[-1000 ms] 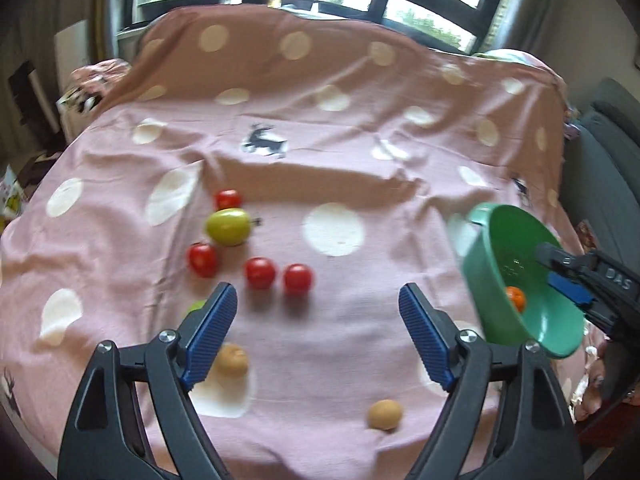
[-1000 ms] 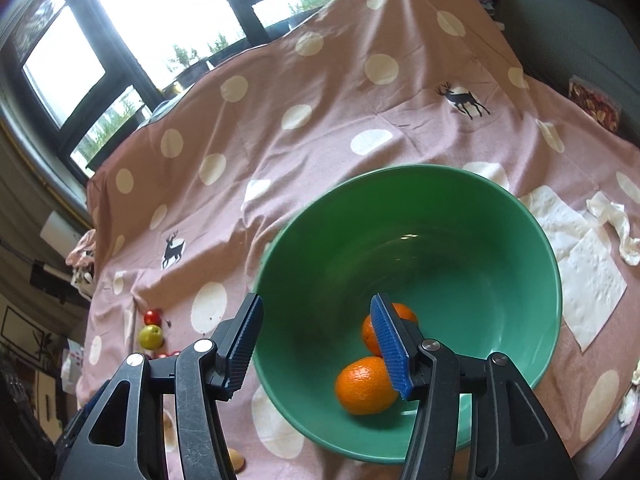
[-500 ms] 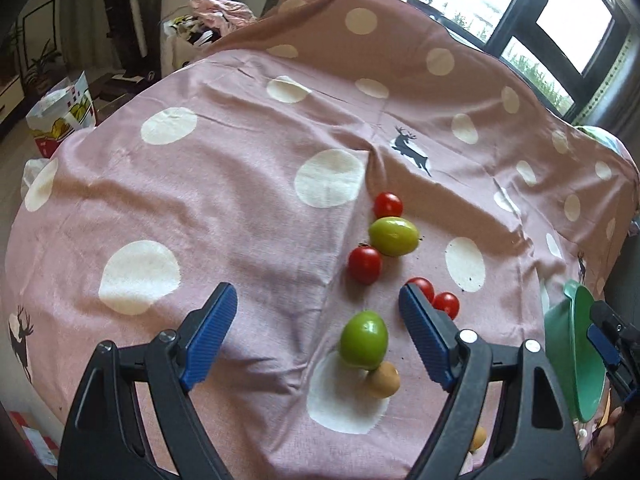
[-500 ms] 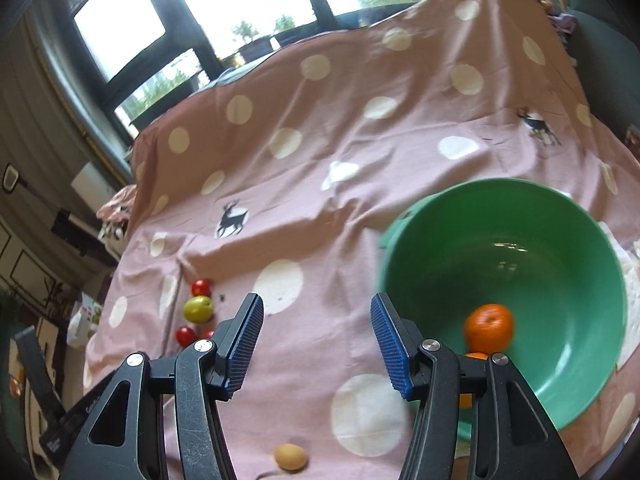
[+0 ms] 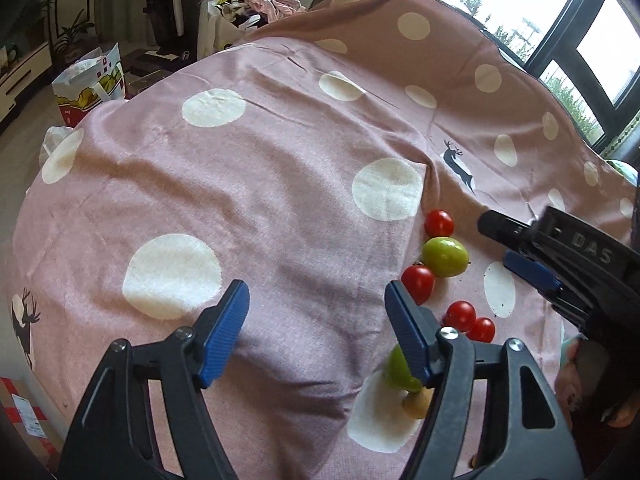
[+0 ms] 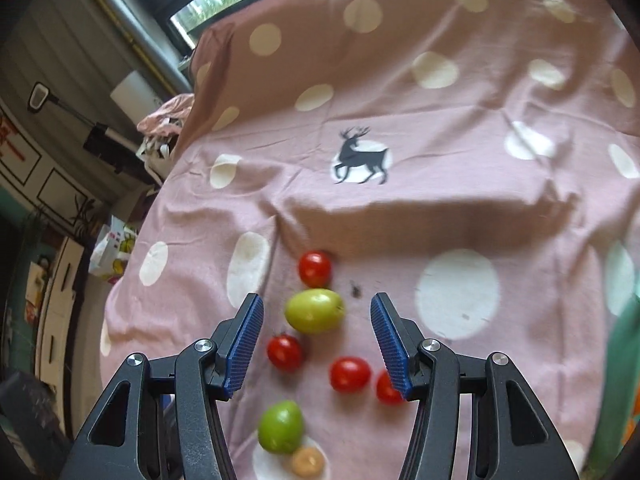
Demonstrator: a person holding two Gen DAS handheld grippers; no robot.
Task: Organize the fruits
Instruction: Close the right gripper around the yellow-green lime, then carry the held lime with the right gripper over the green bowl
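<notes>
Fruit lies on the pink dotted cloth [image 6: 460, 200] at lower centre of the right wrist view: a green one [image 6: 315, 310] between the right tongs' [image 6: 317, 346] wide-open jaws, four red tomatoes [image 6: 315, 268] around it. Left tongs [image 5: 318, 330] gape empty over bare cloth, the fruit to their right.

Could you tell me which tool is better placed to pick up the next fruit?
Right. The right tool is open, its fingers framing the yellow-green fruit; the left tool points at bare cloth.
</notes>
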